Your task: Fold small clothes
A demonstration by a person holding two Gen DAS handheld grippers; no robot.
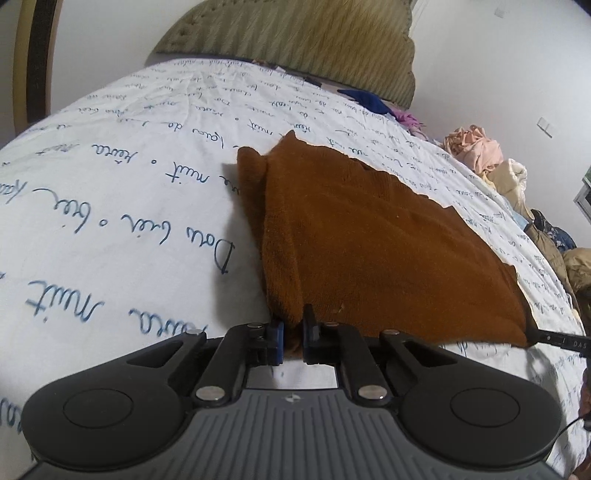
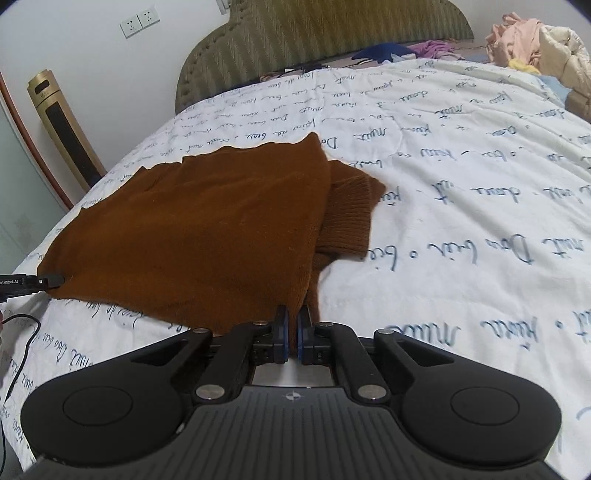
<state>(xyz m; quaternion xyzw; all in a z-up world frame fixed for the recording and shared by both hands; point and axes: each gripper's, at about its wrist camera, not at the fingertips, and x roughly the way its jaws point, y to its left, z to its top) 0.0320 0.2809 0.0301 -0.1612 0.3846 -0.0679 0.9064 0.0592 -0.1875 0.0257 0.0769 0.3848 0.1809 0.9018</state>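
Rust-brown knit, a small sweater (image 1: 369, 236), lies spread on the bed sheet (image 1: 110, 192), white with blue handwriting print. It runs forward from both sets of jaws, partly folded already: one side panel is doubled over, and a ribbed cuff or hem (image 2: 351, 218) pokes out beyond the fold, ahead and to the right of the right jaws.

Left gripper (image 1: 293, 334): jaws nearly together, a bunch of the near edge pinched between the blue pads. Right gripper (image 2: 291, 332): jaws closed to a thin gap, the knit caught between them at the near corner. In each wrist view the other gripper's tip shows at the far near corner of the garment (so both hold the same hem edge, one corner each).

Handling, by judgement: soft, light, limp, with some stretch. It will sag between the two holds and drag on the sheet rather than slide cleanly. Thick enough that a doubled layer gives the pads a firm bite; not fragile, not slippery. Best hold is where they are now, at the corners of the near edge, grasping both layers so the fold underneath does not come apart when lifted.

Loose clothes pile (image 1: 476, 147) sits well beyond, near the headboard (image 2: 314, 33).
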